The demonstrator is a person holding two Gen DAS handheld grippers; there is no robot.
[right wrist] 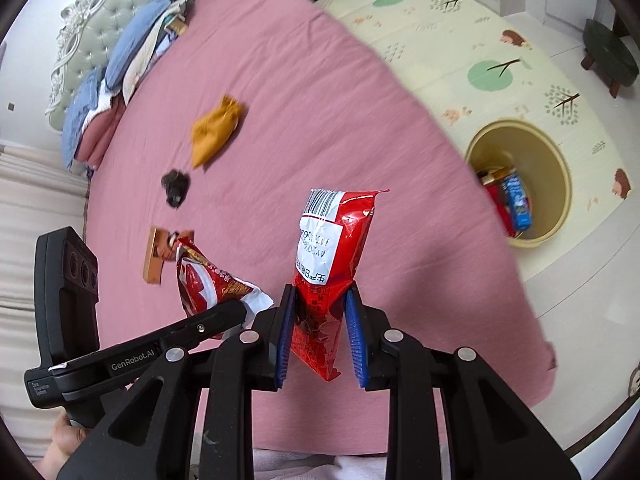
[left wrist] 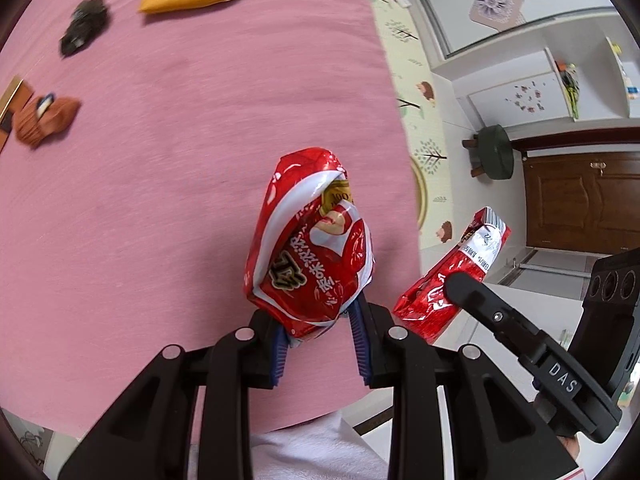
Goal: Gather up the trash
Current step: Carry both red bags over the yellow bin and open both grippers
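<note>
My left gripper (left wrist: pixel 320 332) is shut on a crumpled red and white snack wrapper (left wrist: pixel 308 240) and holds it above the pink bed (left wrist: pixel 160 160). My right gripper (right wrist: pixel 320 324) is shut on a long red snack packet (right wrist: pixel 332 256) with a barcode at its top, held upright above the bed. Each gripper shows in the other's view: the right one with its packet (left wrist: pixel 452 280) at the right of the left wrist view, the left one with its wrapper (right wrist: pixel 208 284) at the left of the right wrist view. A yellow trash bin (right wrist: pixel 556 168) stands on the floor beside the bed, with red and blue packaging inside.
On the bed lie a mustard cloth pouch (right wrist: pixel 214 132), a small black object (right wrist: pixel 175 186) and a brown box with an orange item (right wrist: pixel 158 256). Pillows and folded bedding (right wrist: pixel 120 80) are at the headboard. A dark green stool (right wrist: pixel 610 56) stands on the patterned floor mat (right wrist: pixel 480 40).
</note>
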